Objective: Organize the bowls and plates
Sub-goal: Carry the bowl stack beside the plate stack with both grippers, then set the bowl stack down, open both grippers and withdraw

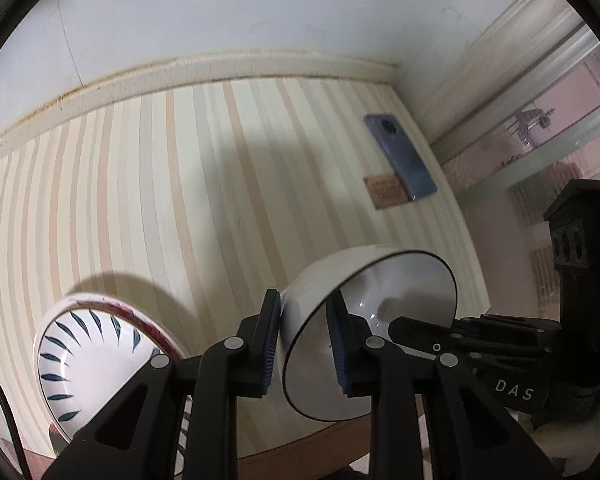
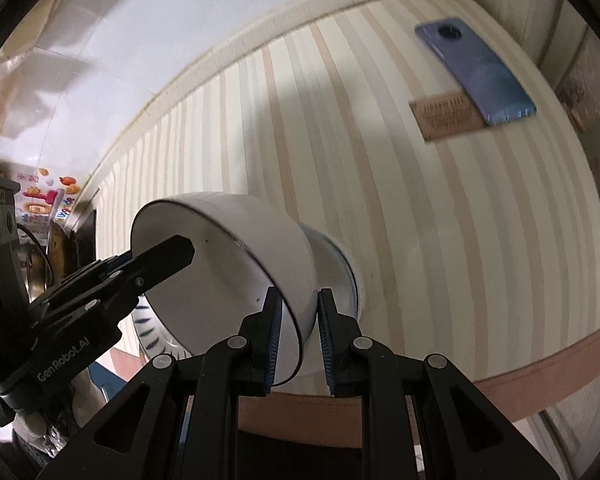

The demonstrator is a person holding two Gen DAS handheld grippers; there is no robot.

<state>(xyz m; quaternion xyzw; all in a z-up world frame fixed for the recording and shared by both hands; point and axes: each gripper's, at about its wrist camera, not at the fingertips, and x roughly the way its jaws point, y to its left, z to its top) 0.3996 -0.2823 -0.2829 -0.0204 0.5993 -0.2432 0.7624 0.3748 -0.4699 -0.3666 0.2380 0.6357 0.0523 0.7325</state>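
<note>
A white bowl with a thin dark rim [image 1: 332, 280] is tilted on its side above the striped table. My left gripper [image 1: 304, 344] is shut on its rim, one finger outside, one inside. My right gripper [image 2: 298, 340] is shut on the opposite rim of the same bowl [image 2: 260, 248]. Each gripper shows in the other's view, reaching into the bowl. A second bowl with blue leaf marks and a reddish rim [image 1: 84, 352] sits on the table to the left of my left gripper; part of it [image 2: 336, 272] shows behind the white bowl in the right wrist view.
A blue phone [image 1: 400, 156] [image 2: 476, 72] lies on a small brown card [image 1: 386, 192] at the table's far right. A wall edges the striped table [image 1: 180, 184] at the back. Clutter stands at the left [image 2: 44, 204].
</note>
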